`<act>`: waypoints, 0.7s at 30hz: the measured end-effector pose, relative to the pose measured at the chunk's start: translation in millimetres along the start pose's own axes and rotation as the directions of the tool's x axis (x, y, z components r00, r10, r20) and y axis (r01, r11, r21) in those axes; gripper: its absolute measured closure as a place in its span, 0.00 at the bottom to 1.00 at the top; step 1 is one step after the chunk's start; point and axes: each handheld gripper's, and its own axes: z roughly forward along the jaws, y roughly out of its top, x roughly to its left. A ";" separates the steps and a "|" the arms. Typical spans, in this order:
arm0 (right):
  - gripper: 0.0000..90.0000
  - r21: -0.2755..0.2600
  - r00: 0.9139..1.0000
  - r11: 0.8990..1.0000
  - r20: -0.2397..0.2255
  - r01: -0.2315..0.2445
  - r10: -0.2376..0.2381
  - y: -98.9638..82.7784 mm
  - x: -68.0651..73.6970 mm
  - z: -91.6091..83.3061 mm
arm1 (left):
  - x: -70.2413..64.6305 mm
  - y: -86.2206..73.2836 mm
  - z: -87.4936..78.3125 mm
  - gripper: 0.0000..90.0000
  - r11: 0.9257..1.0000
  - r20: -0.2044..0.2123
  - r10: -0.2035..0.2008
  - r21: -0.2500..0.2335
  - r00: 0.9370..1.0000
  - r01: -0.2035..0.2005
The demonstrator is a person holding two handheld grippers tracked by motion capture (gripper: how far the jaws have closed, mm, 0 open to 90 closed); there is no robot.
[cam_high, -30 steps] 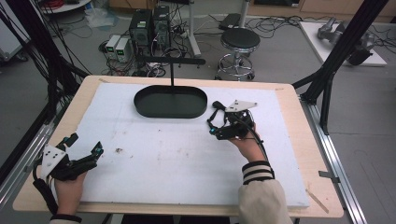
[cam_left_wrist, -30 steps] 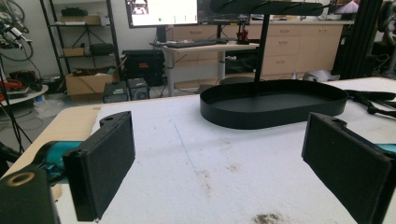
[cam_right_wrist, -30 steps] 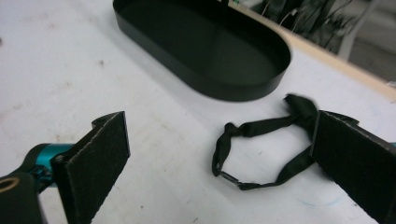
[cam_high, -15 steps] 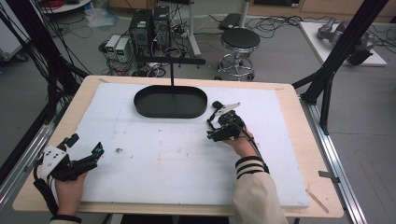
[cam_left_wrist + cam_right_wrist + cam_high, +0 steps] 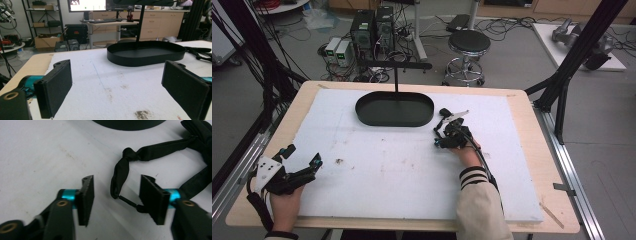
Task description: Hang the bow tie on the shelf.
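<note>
Since the earlier frames my right gripper (image 5: pixel 446 138) has come a little lower and to the left in the high view, closer to the middle of the frame; my left gripper (image 5: pixel 301 161) has stayed at the lower left.

The thing I work on, as I judge, is the black strap (image 5: pixel 130 157). It lies on the white board (image 5: pixel 387 165), just right of the black oval tray (image 5: pixel 394 109) in the high view. In the right gripper view its knotted loop hangs down between my two jaws, which are spread apart and grasp nothing. The left gripper is also spread wide, with nothing between its jaws.

I think the strap is light, soft and limp, so it will sag and fold when lifted, and it is not fragile. The knot in the upper middle of the right gripper view seems the best place to take hold, because it is thick and should not slip.

Its long axis runs from the knot toward the upper right of that frame, while the loop points down to the lower middle.
</note>
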 end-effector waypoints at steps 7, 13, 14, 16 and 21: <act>0.93 -0.016 0.999 1.000 0.039 0.014 -0.014 -2.1 3.4 -2.3 | -1.2 0.6 -1.2 0.11 1.000 0.001 0.002 -0.003 1.000 -0.002; 0.96 -0.089 0.997 0.996 0.076 0.024 -0.017 -4.6 10.9 -7.6 | 0.0 1.3 -2.1 0.11 1.000 -0.002 -0.001 -0.007 1.000 0.001; 0.96 -0.107 0.997 0.994 0.076 0.027 -0.019 -5.0 11.4 -10.0 | 0.4 1.1 -1.8 0.11 1.000 -0.002 -0.007 -0.008 1.000 0.007; 0.96 -0.129 0.994 0.990 0.098 0.052 -0.040 -3.4 13.1 -15.7 | 0.3 1.2 -1.9 0.11 1.000 -0.001 -0.006 -0.009 1.000 0.006; 0.96 -0.256 0.990 0.963 0.130 0.087 -0.055 4.0 18.4 -34.9 | -0.3 1.7 -2.0 0.11 1.000 0.000 -0.005 -0.010 1.000 0.005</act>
